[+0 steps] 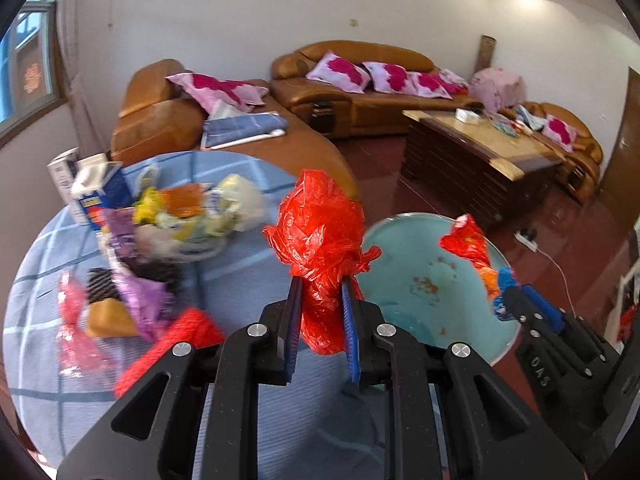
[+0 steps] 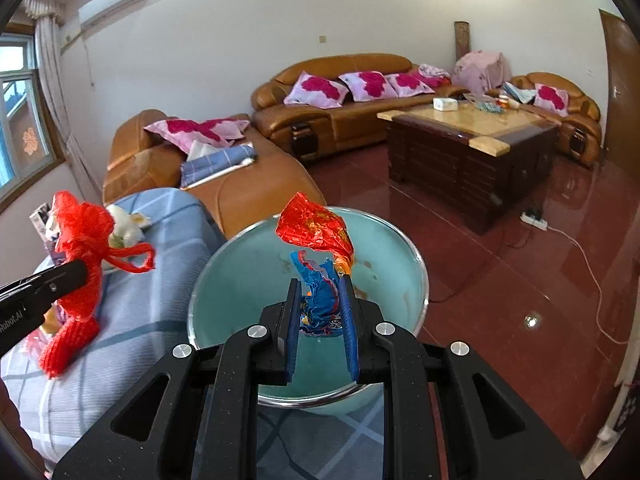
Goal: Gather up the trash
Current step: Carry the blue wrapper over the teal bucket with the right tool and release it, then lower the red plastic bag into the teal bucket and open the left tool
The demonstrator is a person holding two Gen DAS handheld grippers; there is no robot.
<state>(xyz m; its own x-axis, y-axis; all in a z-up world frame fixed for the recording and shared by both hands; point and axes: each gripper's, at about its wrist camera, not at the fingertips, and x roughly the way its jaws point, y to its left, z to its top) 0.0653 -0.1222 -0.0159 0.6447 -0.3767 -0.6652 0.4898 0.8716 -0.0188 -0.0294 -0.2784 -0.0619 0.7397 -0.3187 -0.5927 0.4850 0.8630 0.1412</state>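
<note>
While a round, smooth teal basin (image 2: 240,264) is sitting beside the checked blue cloth (image 1: 248,264), the left gripper (image 1: 321,292) is pinching a crinkled red bag (image 1: 320,232) and the right gripper (image 2: 322,296) is clamping a crumpled foil wrapper (image 2: 316,232) over the basin.

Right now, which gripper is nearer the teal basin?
Right. The right gripper, shut on a crumpled wrapper, hangs over the teal basin. The left gripper, shut on a red plastic bag, sits beside the basin over the blue checked cloth.
</note>
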